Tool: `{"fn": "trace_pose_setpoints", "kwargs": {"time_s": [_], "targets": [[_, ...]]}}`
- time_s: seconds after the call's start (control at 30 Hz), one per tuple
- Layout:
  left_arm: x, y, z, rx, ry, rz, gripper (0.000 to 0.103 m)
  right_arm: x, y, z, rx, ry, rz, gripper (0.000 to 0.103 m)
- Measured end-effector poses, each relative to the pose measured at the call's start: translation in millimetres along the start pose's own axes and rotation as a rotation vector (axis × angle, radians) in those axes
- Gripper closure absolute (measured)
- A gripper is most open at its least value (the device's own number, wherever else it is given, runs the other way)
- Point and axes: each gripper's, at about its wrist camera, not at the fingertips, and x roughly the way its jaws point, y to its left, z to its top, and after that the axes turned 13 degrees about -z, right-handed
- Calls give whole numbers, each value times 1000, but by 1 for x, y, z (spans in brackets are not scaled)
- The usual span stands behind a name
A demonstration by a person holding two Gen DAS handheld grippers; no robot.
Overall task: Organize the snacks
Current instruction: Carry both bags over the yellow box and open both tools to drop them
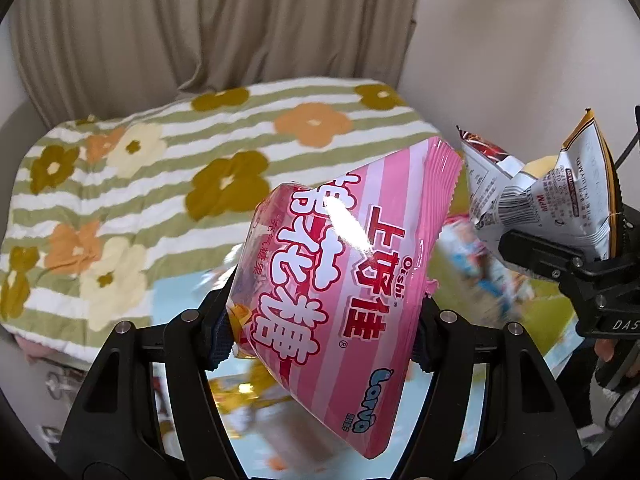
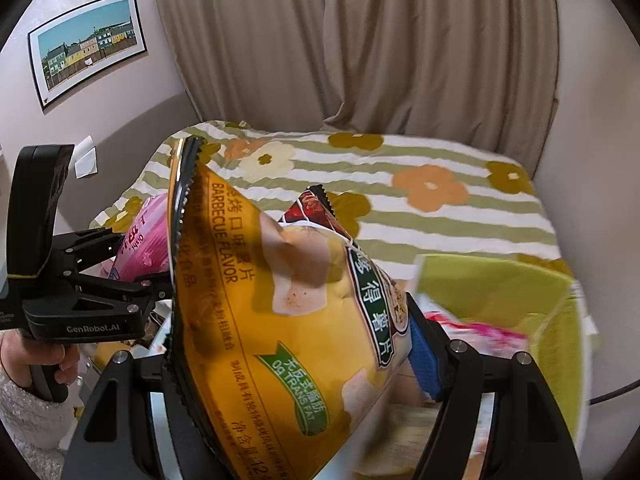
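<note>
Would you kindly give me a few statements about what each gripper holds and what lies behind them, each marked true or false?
1. The left gripper is clamped on a pink bag. True.
2. The right gripper is empty. False: it grips a yellow chip bag.
3. The chip bag's print reads "BARBECUE FLAVOR". True.
4. The blanket behind is plain blue. False: it has green and white stripes with flowers.
5. A framed picture hangs on the wall, seen in the right wrist view. True.
6. Both bags lie flat on the blanket. False: both are held up in the grippers.
</note>
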Motion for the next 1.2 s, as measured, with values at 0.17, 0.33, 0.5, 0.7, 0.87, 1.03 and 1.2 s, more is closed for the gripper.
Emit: {"fn": "trace_pose_setpoints", "kwargs": {"time_s": [0.17, 0.33, 0.5, 0.7, 0.87, 1.03, 1.2], "targets": [[24, -66, 9, 14, -12, -19, 39, -15, -58, -16, 25, -1, -21, 34], [52, -126, 8, 10, 11, -57, 39, -24, -102, -33, 27, 24, -54, 34], [86, -167, 4, 24, 82, -76, 38, -25, -137, -54, 43, 54, -96, 34], [124, -183, -1, 32, 170, -78, 37, -19, -172, -74, 135, 95, -105, 34], [140, -194, -7, 100, 217, -88, 0, -17, -184, -84, 179, 122, -122, 34], [134, -191, -17, 98, 242, -118, 0, -15, -190, -90, 211, 144, -129, 34], [118, -183, -19, 70, 209, -136, 0, -14, -183, -101, 215, 177, -122, 34]]}}
